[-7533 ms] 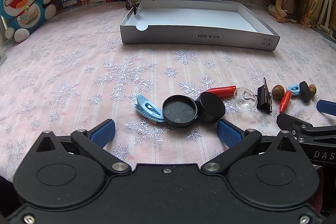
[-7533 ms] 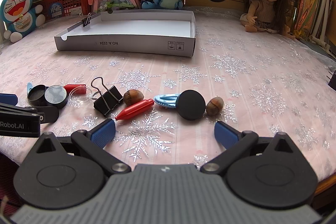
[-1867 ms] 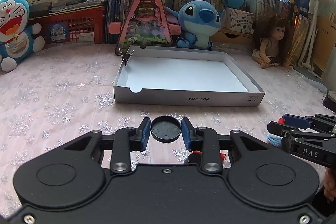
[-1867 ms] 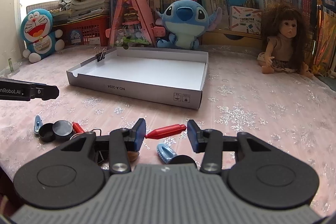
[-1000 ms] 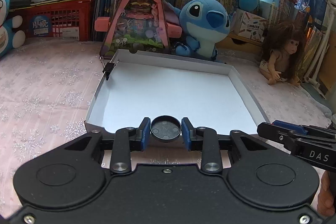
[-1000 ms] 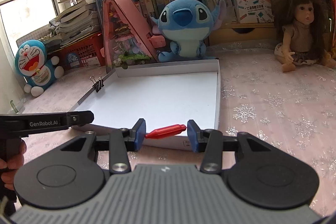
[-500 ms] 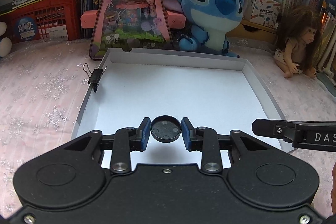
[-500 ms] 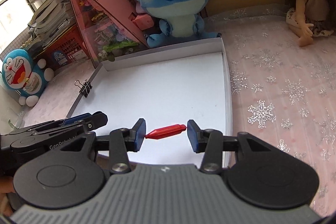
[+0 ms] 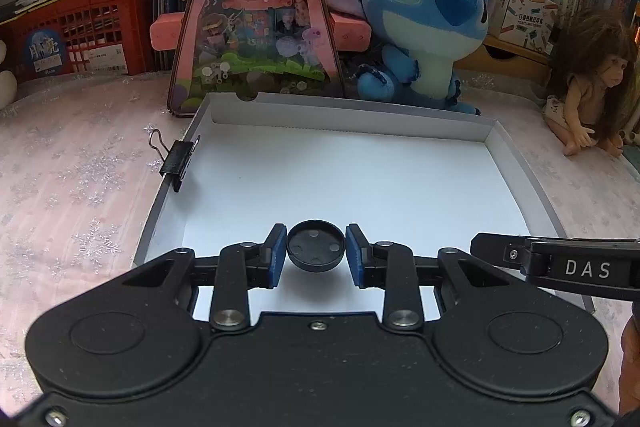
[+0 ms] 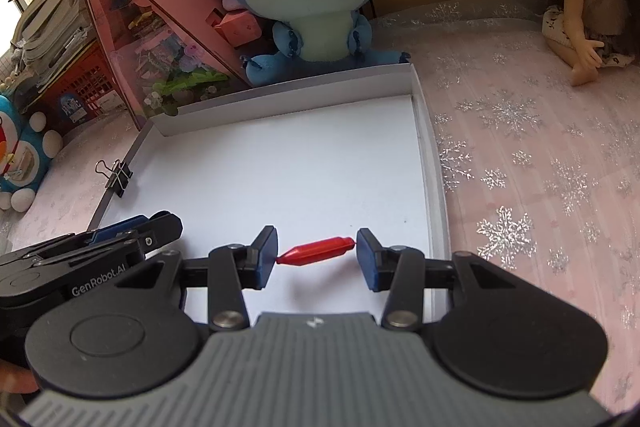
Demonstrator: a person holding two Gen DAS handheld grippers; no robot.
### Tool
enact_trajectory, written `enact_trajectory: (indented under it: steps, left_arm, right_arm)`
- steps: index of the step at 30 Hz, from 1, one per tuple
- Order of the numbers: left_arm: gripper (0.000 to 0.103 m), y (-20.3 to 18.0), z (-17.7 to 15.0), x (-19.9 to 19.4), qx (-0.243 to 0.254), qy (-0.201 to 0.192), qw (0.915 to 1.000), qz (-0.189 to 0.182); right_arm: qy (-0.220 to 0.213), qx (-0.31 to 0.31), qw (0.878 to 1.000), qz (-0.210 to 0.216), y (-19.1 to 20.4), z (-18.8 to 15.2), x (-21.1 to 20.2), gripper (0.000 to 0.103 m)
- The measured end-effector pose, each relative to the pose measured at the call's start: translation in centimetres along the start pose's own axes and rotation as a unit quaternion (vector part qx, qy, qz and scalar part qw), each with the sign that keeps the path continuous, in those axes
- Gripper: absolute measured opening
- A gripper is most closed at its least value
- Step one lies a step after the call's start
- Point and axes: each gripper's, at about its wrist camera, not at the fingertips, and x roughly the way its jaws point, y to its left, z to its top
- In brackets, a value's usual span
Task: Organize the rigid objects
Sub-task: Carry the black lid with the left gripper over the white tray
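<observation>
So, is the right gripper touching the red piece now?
Touching. In the right wrist view, the right gripper has the red piece spanning its two blue pads end to end, with no gap, held above the white tray.

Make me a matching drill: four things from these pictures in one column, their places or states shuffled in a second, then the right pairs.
Things:
1. black round lid
2. red peg
3. binder clip
4. blue plush toy

Places:
A. clipped on the white tray's left wall
B. held in the right tool
C. behind the tray
D. held in the left tool

Pairs: 1-D, 2-B, 3-A, 4-C
</observation>
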Motion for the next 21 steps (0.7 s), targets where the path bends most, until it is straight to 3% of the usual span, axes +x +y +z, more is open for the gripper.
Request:
enact_trajectory:
  steps: [21]
  left_arm:
    - [0.03, 0.1, -0.1, 1.7, -0.003, 0.002, 0.9999, 0.015]
  right_arm:
    - [-0.008, 0.003, 0.999, -0.031, 0.6, 0.5, 1.7, 0.051]
